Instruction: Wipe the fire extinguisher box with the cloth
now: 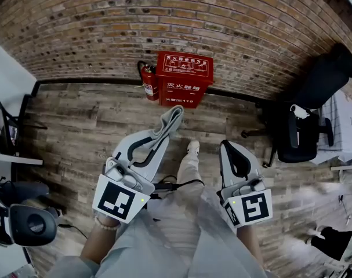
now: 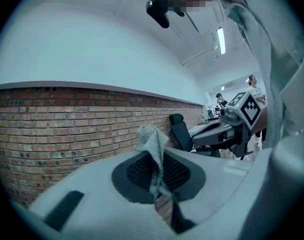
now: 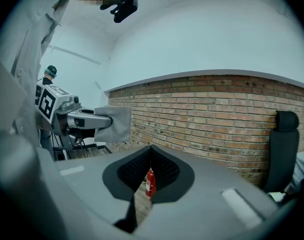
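From the head view, the red box (image 1: 184, 79) with white print stands at 12 o'clock against the brick wall (image 1: 106, 33), well apart from the left gripper (image 1: 166, 129) at 7 o'clock and the right gripper (image 1: 229, 147) at 5 o'clock. In the left gripper view the jaws pinch a grey cloth (image 2: 152, 144) that sticks up. In the right gripper view the jaw tips meet on nothing.

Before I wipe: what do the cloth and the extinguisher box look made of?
The cloth looks like soft woven or knitted fabric, light grey and matte: a grid-like weave shows and it crumples in folds. The fire extinguisher box is rigid, red and smooth-looking with white print; painted metal or plastic, I cannot tell which.
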